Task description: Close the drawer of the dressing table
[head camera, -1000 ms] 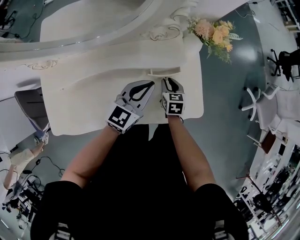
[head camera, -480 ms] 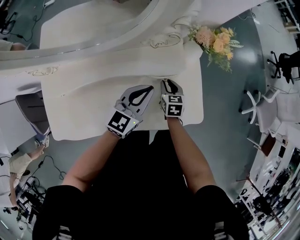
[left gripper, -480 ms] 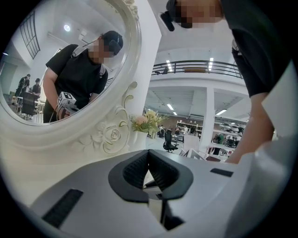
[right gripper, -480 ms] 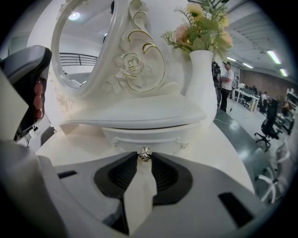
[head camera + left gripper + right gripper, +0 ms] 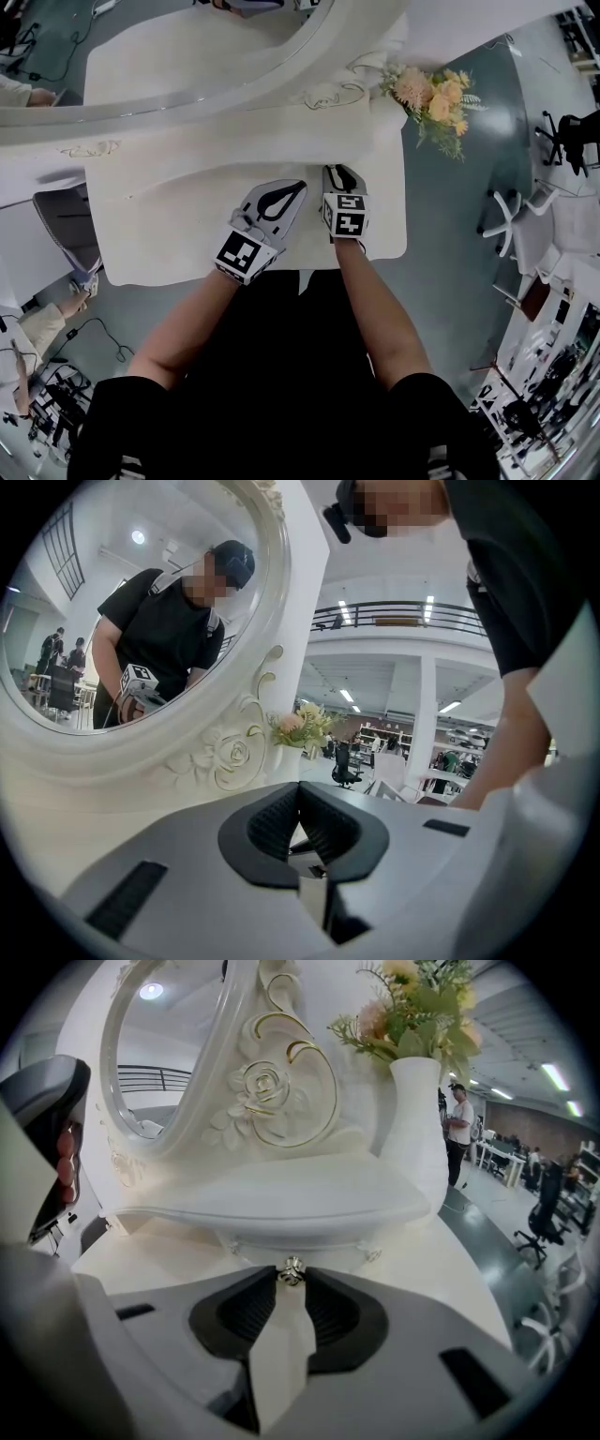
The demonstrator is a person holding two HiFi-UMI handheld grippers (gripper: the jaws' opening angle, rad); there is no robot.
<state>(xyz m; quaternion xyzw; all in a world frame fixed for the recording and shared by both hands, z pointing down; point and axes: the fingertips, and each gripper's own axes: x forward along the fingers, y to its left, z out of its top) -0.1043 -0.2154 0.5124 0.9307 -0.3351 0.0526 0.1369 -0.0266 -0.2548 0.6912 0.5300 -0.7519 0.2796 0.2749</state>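
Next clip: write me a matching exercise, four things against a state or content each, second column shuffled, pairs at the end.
Things:
1. left gripper
2. right gripper
3. vase
4. mirror

States:
A. jaws closed on the small metal knob
B. holds peach and yellow flowers
C. jaws together, nothing between them
D. reflects a person in black

Pairs: 1-C, 2-A, 3-B, 4-D
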